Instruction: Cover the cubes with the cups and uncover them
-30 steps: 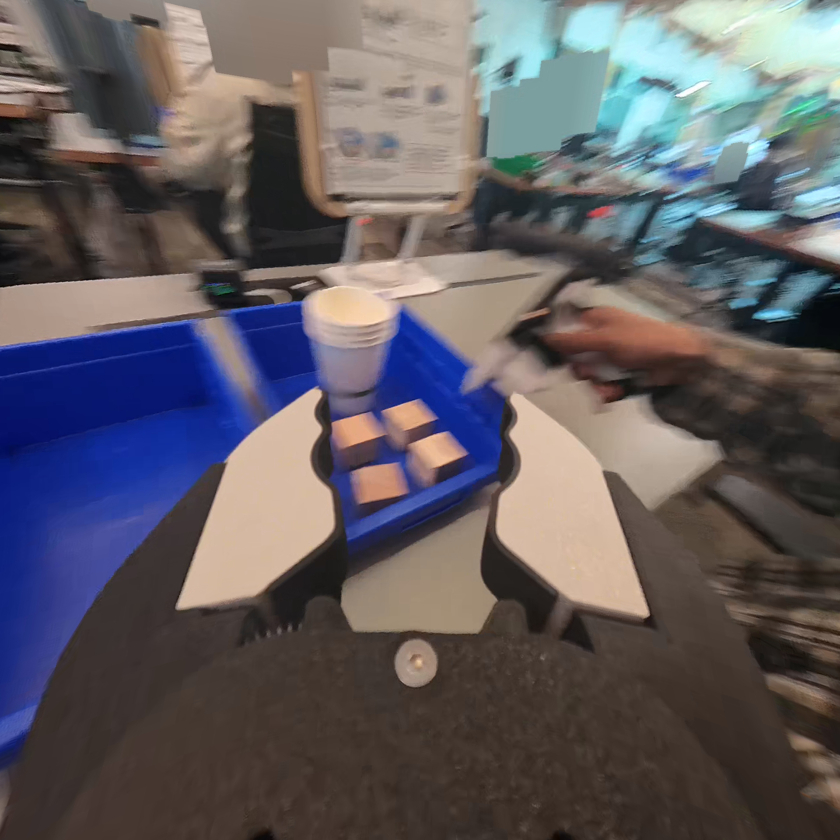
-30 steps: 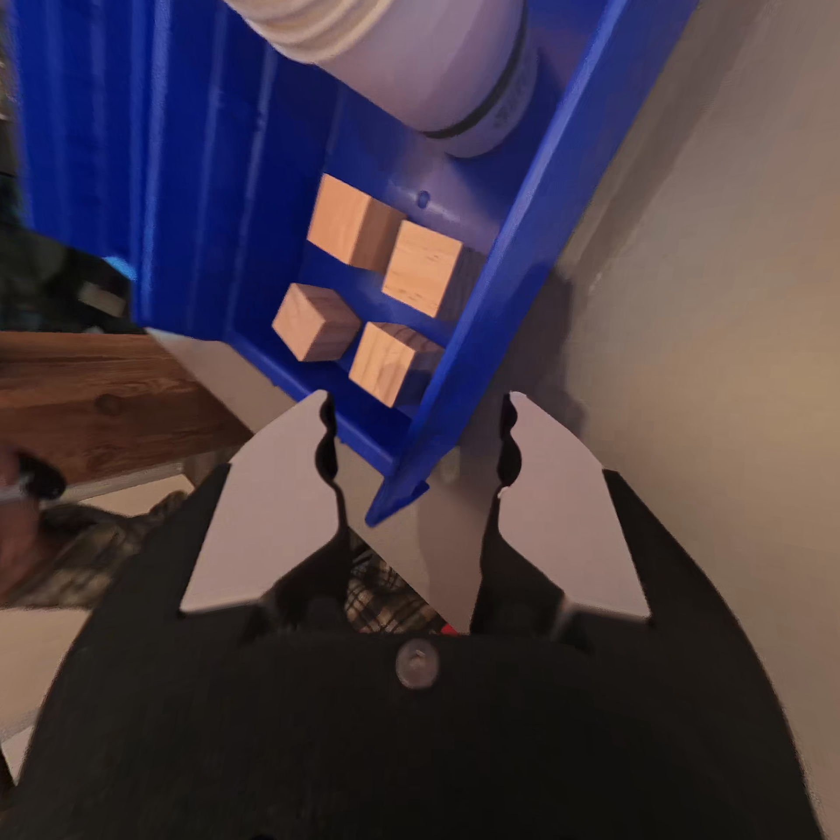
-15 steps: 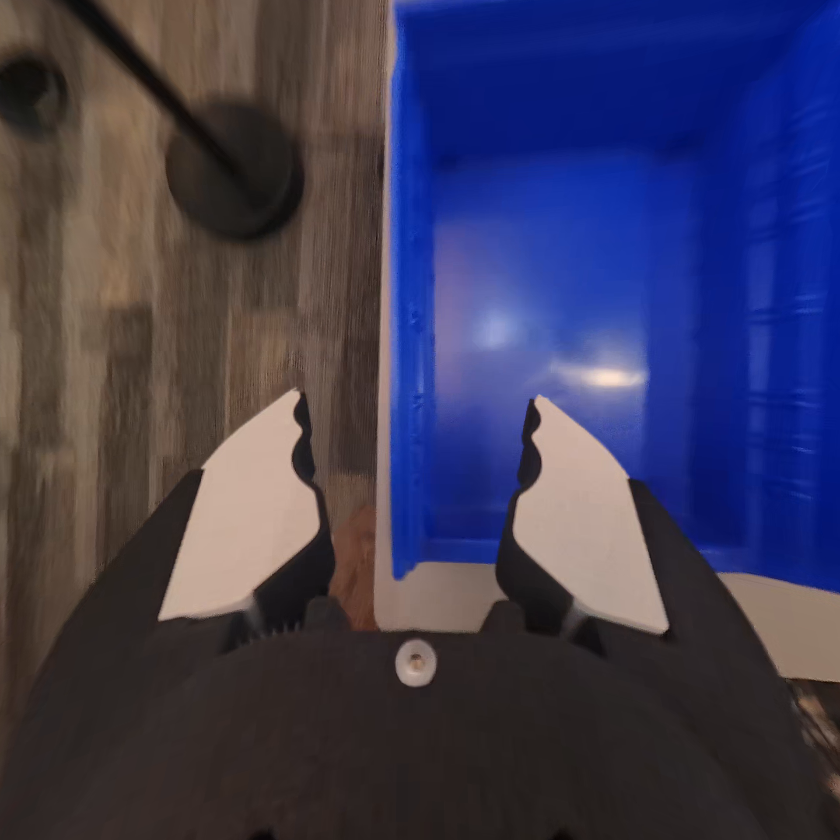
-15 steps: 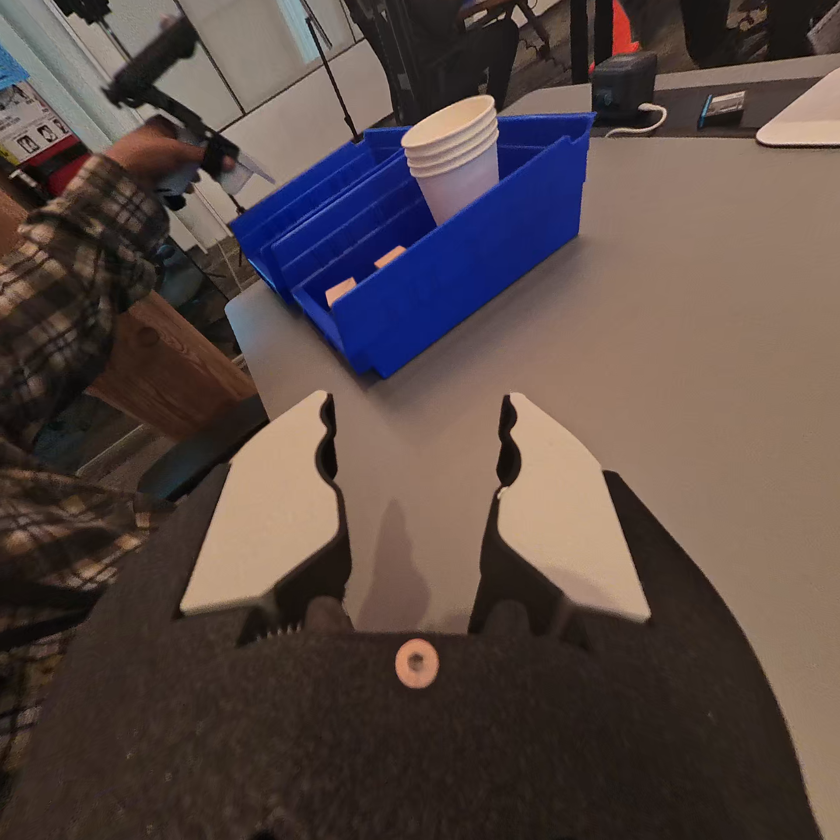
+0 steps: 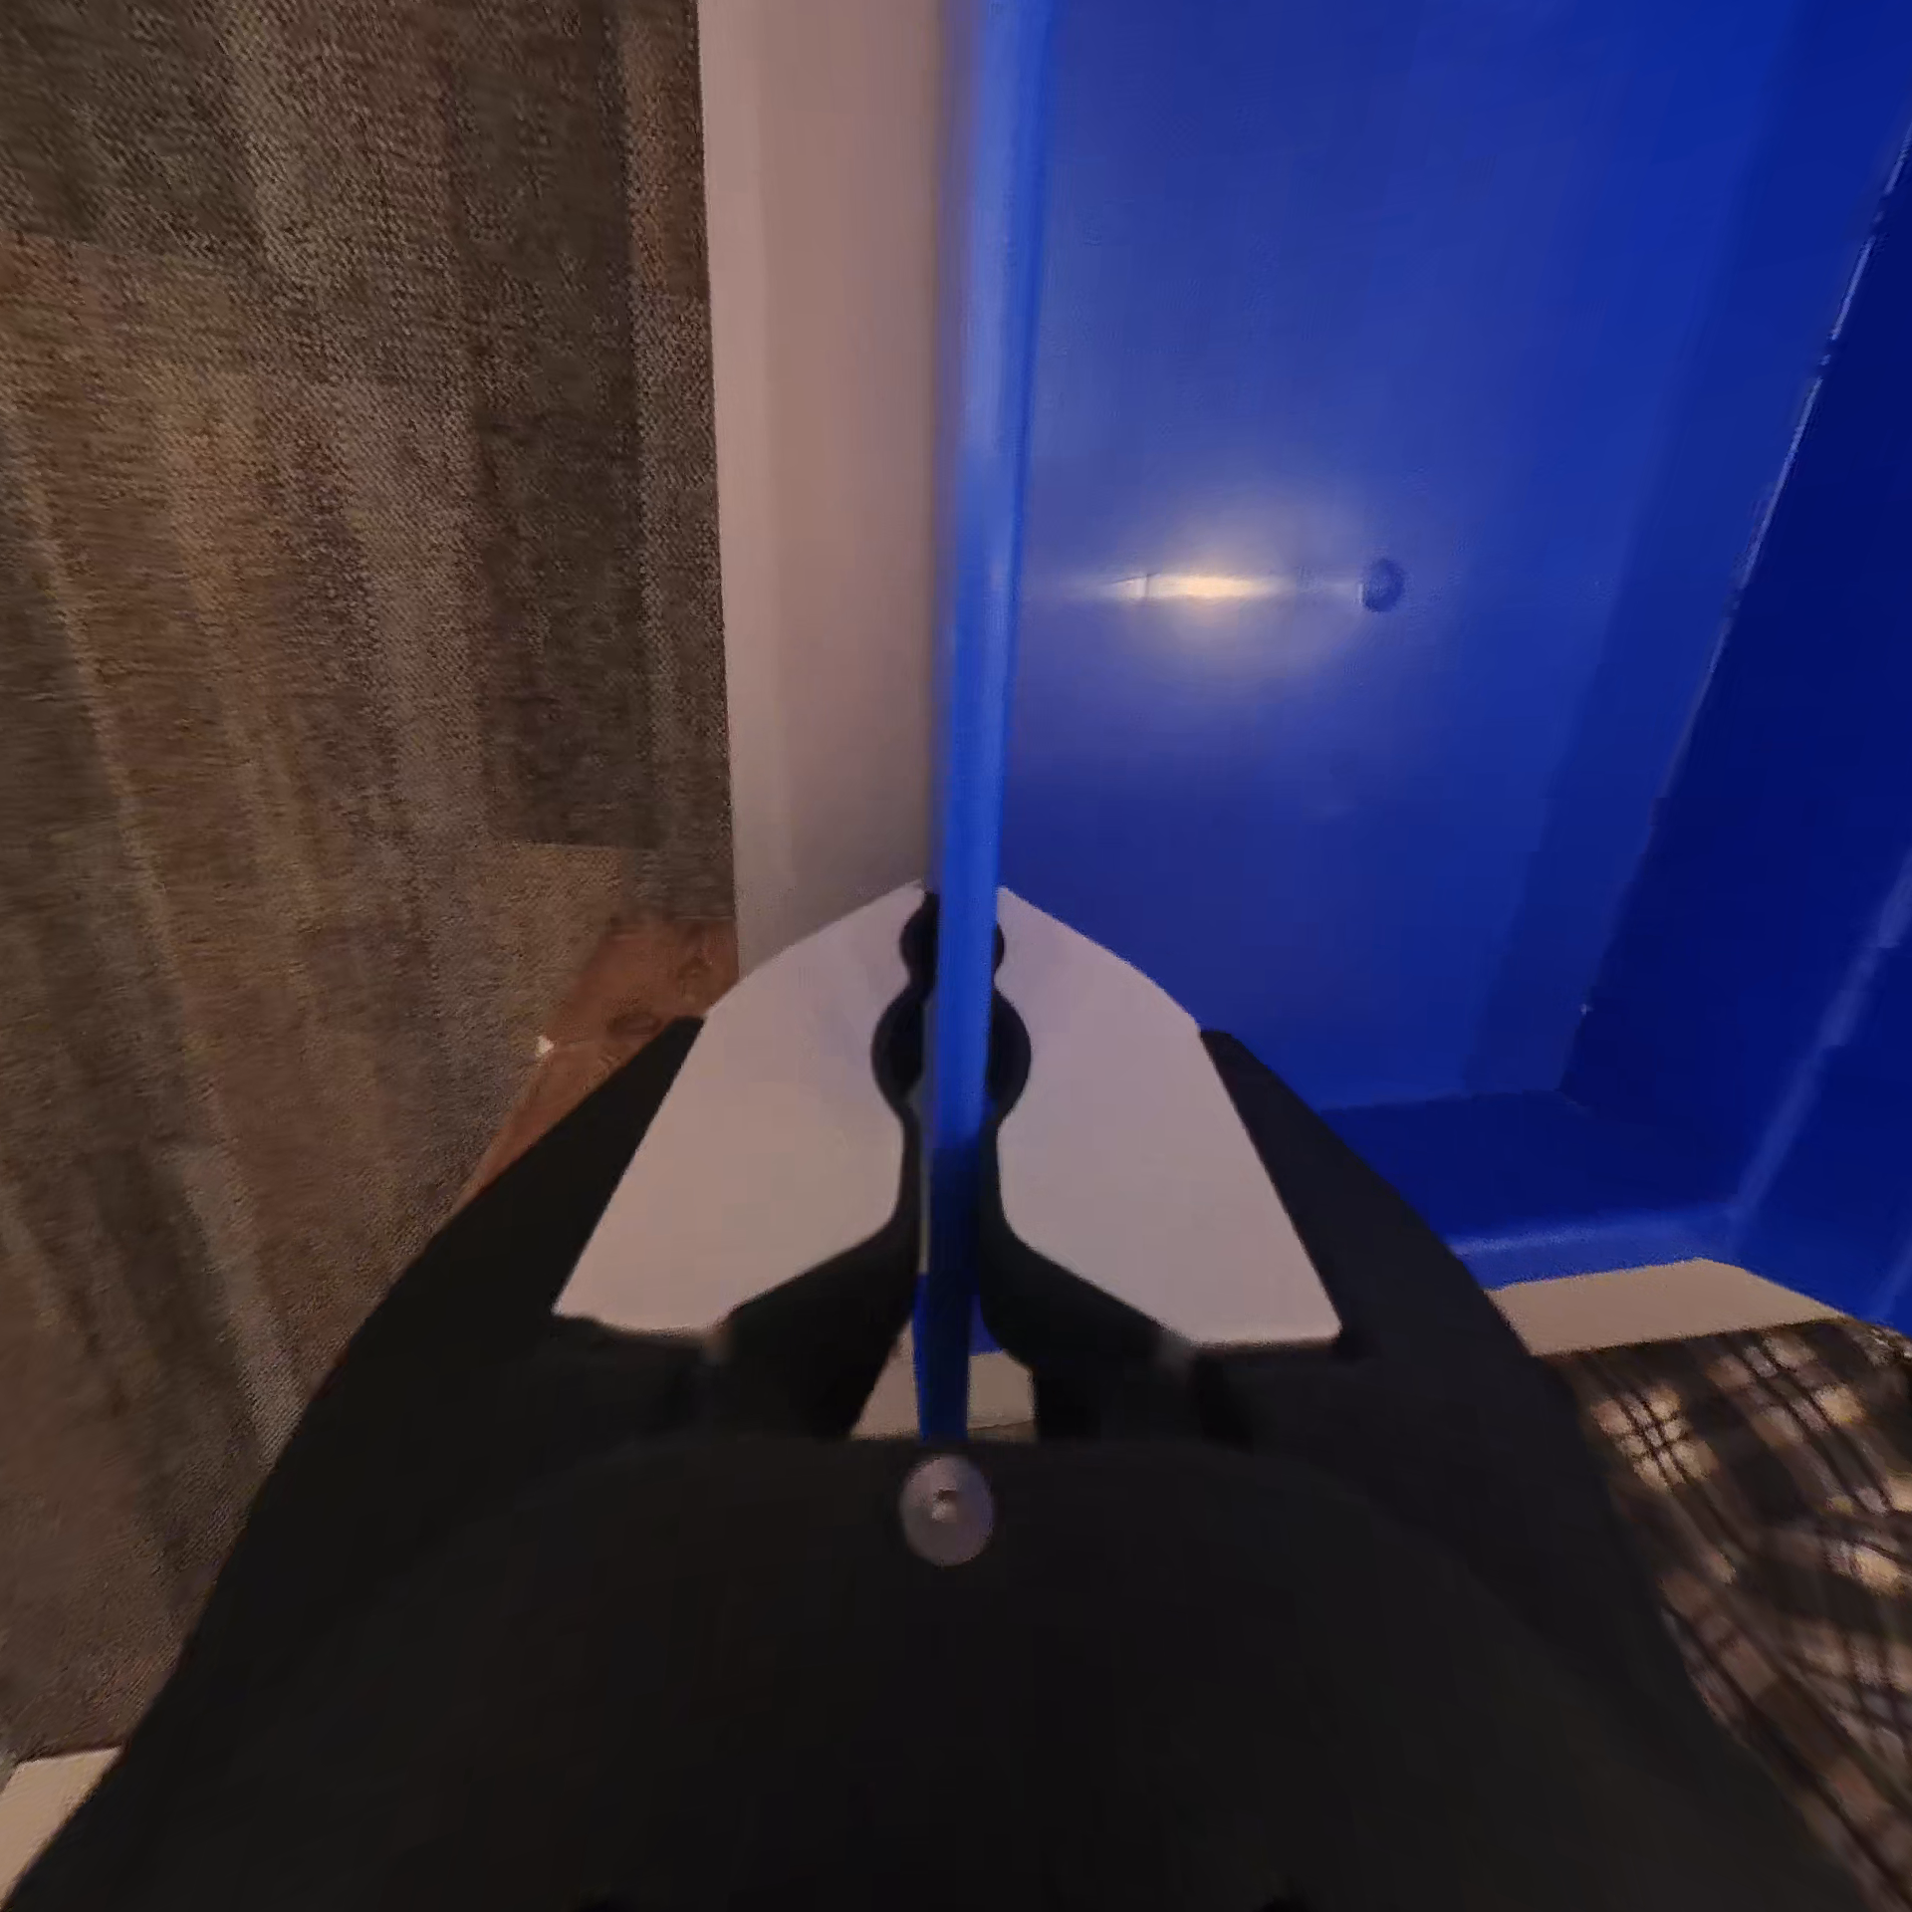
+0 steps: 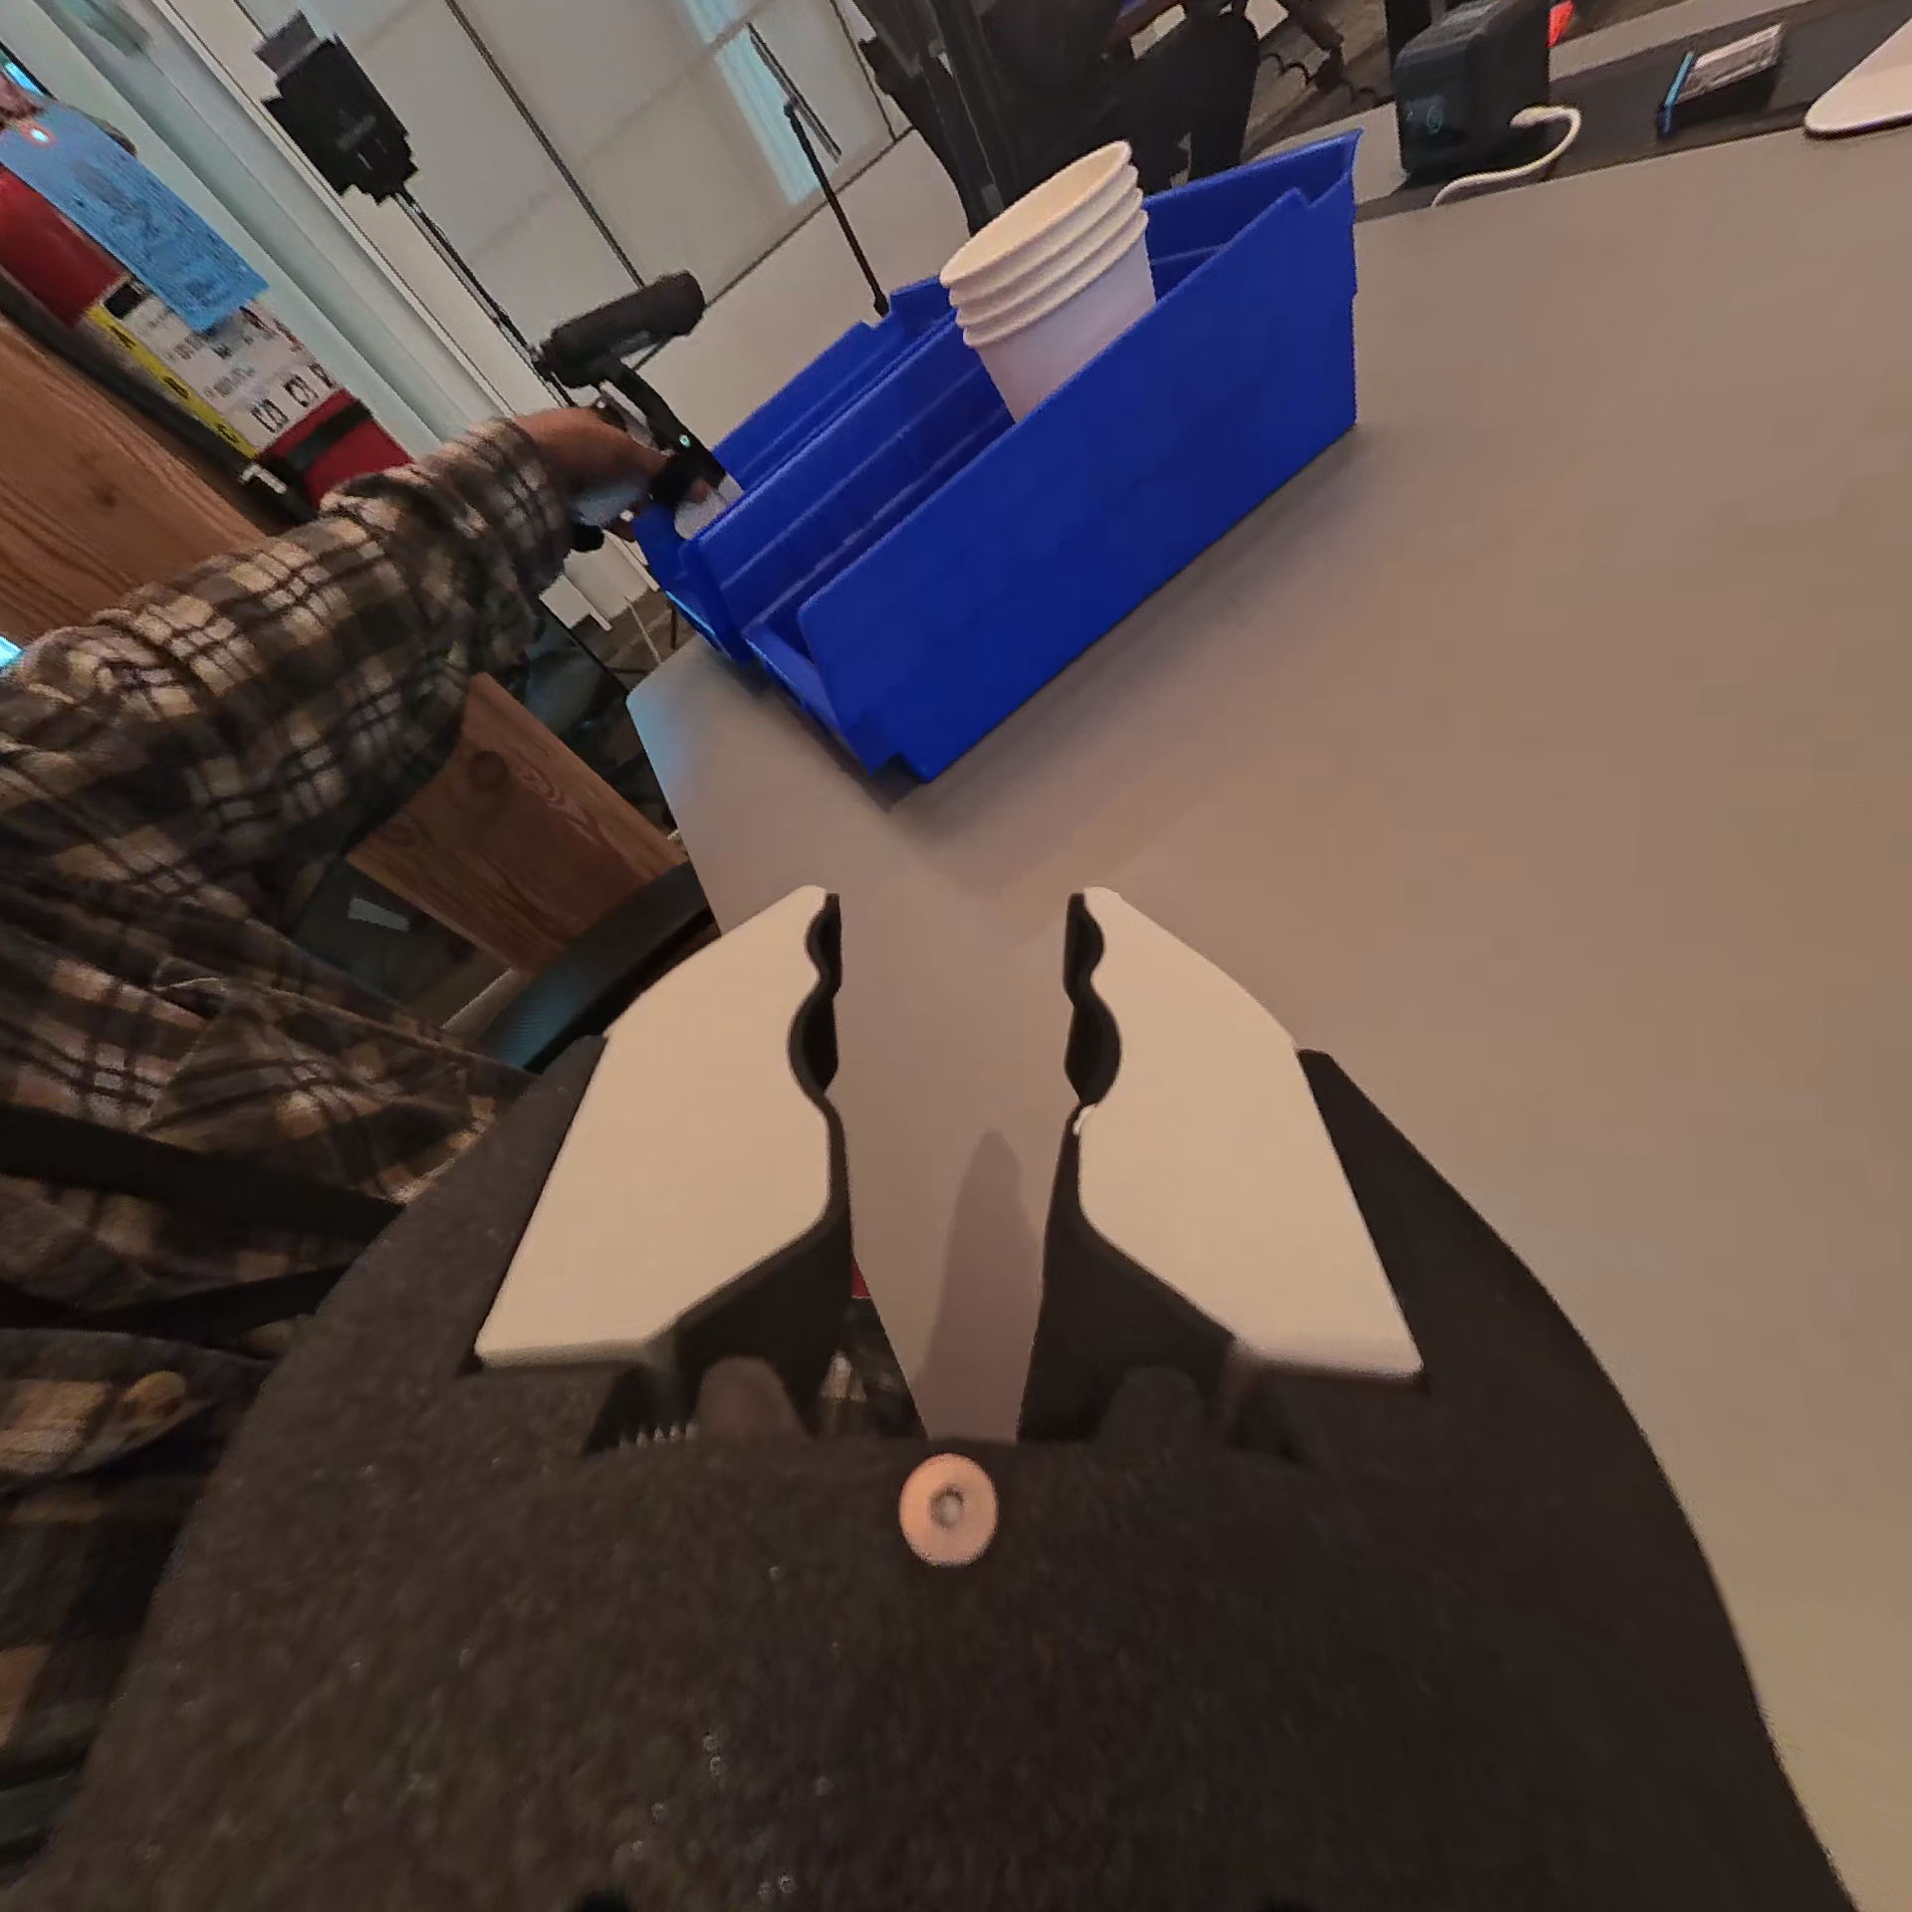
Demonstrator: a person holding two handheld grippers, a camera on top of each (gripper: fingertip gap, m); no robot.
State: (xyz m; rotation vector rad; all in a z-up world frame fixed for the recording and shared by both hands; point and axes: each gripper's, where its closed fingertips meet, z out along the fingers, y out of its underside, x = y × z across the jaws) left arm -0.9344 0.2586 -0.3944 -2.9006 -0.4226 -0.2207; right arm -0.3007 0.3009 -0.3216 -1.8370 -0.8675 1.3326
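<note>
My left gripper (image 5: 957, 910) is shut on the thin upright side wall of an empty blue bin (image 5: 973, 517), with both pads pressed against the wall. In the right wrist view the left gripper (image 6: 693, 497) sits at the near-left end of the row of blue bins (image 6: 1035, 579). A stack of white paper cups (image 6: 1055, 279) stands upright in the nearest bin. The cubes are hidden behind the bin wall. My right gripper (image 6: 952, 910) is open and empty, low over the grey table (image 6: 1449, 828), well short of the bins.
A person's plaid sleeve (image 6: 259, 673) reaches in from the left. Wooden furniture (image 6: 497, 828) stands below the table's left edge. A black device with a white cable (image 6: 1469, 72) sits at the back. Carpeted floor (image 5: 310, 621) lies left of the table edge.
My left gripper came down over the empty bin's side wall and shut on it. My right gripper's jaws narrowed a little and it drew slightly back over the table.
</note>
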